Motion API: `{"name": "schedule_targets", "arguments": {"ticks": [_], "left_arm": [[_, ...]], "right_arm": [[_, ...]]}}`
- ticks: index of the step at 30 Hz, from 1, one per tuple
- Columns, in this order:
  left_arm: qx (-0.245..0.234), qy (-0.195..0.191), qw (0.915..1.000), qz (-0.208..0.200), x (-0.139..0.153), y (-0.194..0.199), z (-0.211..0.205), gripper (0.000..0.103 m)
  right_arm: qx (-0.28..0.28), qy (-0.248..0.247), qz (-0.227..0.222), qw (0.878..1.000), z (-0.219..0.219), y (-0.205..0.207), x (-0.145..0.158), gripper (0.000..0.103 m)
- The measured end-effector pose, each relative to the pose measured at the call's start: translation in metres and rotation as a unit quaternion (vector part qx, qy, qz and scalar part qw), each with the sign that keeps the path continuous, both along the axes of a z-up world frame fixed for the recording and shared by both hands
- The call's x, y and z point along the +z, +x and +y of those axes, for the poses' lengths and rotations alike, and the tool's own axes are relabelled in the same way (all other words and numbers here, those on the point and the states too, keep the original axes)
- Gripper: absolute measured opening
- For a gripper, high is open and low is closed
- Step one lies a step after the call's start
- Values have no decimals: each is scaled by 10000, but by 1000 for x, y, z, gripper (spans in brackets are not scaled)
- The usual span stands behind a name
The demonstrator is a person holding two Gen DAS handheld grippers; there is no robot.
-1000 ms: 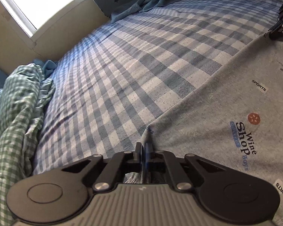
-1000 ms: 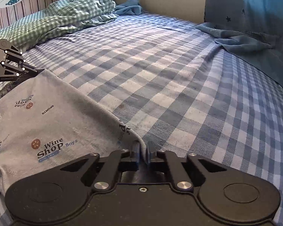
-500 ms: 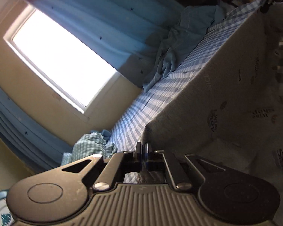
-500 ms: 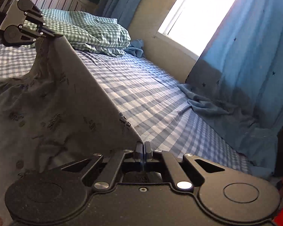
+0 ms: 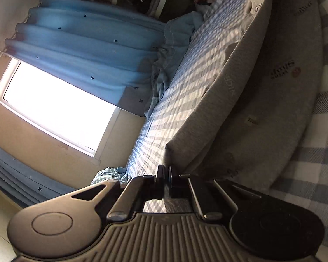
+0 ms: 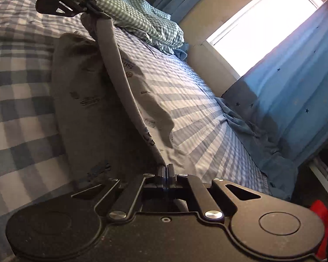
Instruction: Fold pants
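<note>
The left tool point(image 5: 165, 170) has its fingers pressed together on one corner of the grey pants point(image 5: 262, 100), and the right tool point(image 6: 166, 169) pinches the other corner the same way, so the edge between them is pulled taut and raised off the bed point(image 6: 196, 100). The rest of the pants hangs down from that edge and lies on the blue checked sheet, with a green checked pillow point(image 6: 142, 15) at the far end of the bed and a blue curtain point(image 6: 295, 76) beside the bright window point(image 6: 258, 26) on the right
</note>
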State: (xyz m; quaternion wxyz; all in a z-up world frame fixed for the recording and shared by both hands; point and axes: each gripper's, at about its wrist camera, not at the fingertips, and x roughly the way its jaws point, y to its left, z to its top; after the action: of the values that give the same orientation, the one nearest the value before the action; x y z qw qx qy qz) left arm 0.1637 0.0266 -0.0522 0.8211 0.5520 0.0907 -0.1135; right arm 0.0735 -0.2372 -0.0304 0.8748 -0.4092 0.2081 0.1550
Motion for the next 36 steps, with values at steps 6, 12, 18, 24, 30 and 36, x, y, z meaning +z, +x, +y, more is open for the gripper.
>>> {"name": "schedule_targets", "arguments": {"ticks": [6, 12, 18, 24, 30, 36], "left_arm": [[25, 85, 10000, -19, -18, -5, -3, 2], [-99, 304, 9993, -169, -25, -22, 2, 2], [-247, 555, 9976, 327, -44, -28, 10, 3], [-24, 204, 9969, 762, -40, -26, 14, 14], [779, -1791, 9728, 1247, 13, -27, 24, 103], [966, -3166, 9345, 1312, 50, -34, -13, 103]], "right_arm": [[-138, 101, 29, 9998, 3, -7, -13, 0], [-88, 44, -32, 9999, 3, -16, -4, 0], [13, -147, 244, 9996, 11, -31, -24, 0], [-85, 84, 407, 9991, 9, -32, -34, 0], [-378, 895, 485, 9941, -11, -34, -22, 28], [-1017, 2132, 269, 9713, -62, -60, -5, 92]]}}
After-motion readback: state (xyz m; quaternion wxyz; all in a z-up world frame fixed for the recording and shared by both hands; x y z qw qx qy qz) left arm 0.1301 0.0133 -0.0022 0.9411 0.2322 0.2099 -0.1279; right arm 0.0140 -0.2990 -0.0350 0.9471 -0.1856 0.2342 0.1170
